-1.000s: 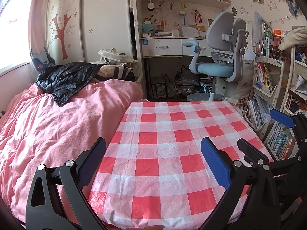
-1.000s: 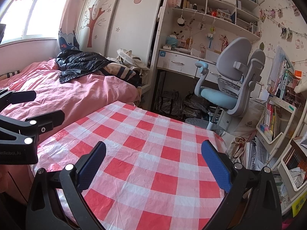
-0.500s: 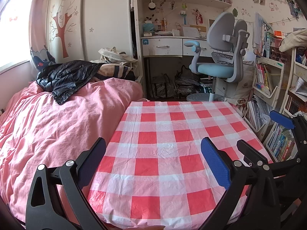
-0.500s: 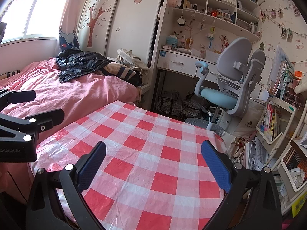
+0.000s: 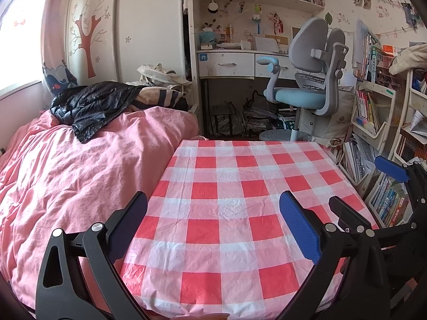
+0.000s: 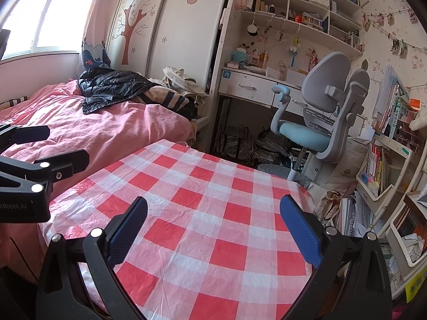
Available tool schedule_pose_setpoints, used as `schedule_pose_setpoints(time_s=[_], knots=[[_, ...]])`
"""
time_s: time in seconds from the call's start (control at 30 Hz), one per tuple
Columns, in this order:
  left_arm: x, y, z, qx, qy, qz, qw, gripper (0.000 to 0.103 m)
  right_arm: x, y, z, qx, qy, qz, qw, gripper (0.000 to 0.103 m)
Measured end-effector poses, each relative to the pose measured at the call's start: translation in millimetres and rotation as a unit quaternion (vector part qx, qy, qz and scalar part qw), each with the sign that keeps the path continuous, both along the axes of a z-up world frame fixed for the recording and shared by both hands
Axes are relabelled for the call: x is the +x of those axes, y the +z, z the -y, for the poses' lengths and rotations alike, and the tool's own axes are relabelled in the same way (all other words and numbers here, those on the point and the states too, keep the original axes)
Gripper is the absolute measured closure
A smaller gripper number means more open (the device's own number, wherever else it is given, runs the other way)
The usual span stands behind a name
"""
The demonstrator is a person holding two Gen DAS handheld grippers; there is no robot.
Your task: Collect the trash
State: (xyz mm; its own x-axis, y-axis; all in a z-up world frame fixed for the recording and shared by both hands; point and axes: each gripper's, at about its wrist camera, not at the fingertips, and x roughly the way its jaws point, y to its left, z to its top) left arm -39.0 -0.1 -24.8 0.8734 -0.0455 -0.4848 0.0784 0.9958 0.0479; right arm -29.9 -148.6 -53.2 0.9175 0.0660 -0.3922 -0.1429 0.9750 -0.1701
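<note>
A table with a red-and-white checked plastic cloth (image 5: 229, 205) (image 6: 208, 213) fills the middle of both views, and no trash shows on it. My left gripper (image 5: 213, 226) hovers open over its near edge, nothing between its blue pads. My right gripper (image 6: 213, 229) is open too, above the near right part of the cloth. In the left wrist view the right gripper's fingers (image 5: 389, 169) reach in from the right; in the right wrist view the left gripper's black body (image 6: 29, 176) shows at the left.
A bed with a pink quilt (image 5: 80, 165) touches the table's left side; a black jacket (image 5: 90, 104) lies on it. Beyond stand a white desk (image 5: 226, 64) with bags beneath, a grey-and-blue swivel chair (image 5: 307, 96), and bookshelves (image 5: 373, 122) along the right.
Both grippers stay open. The left wrist view has shifted only slightly; the right wrist view is unchanged.
</note>
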Motion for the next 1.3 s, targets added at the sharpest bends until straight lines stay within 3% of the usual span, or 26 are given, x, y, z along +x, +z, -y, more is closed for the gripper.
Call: schedule_pose_setpoints(time_s=[0.9,1.1,1.23,1.3], knots=[[0.5,0.1,-1.1,-0.002,0.0,-0.001,1.0,0.007,1.2,-0.1,-1.5,-0.002,0.001,0.0,1.0,0.008],[1.7,-4.9,-3.7,-0.013,0.007,-0.005,0.9999,0.007,0.4,-0.9,-0.3,-0.002,0.001,-0.002,1.0,0.008],[1.7,-10.3,-8.0,-0.04,-0.001,-0.006,0.9992,0.007,0.1,-1.3,1.5,0.001,0.001,-0.003,1.0,0.008],[0.9,-11.7,-5.5,-0.032,0.002,-0.005,0.9995,0.007,0.6,-3.2,5.9,0.007,-0.002,-0.007,1.0,0.008]])
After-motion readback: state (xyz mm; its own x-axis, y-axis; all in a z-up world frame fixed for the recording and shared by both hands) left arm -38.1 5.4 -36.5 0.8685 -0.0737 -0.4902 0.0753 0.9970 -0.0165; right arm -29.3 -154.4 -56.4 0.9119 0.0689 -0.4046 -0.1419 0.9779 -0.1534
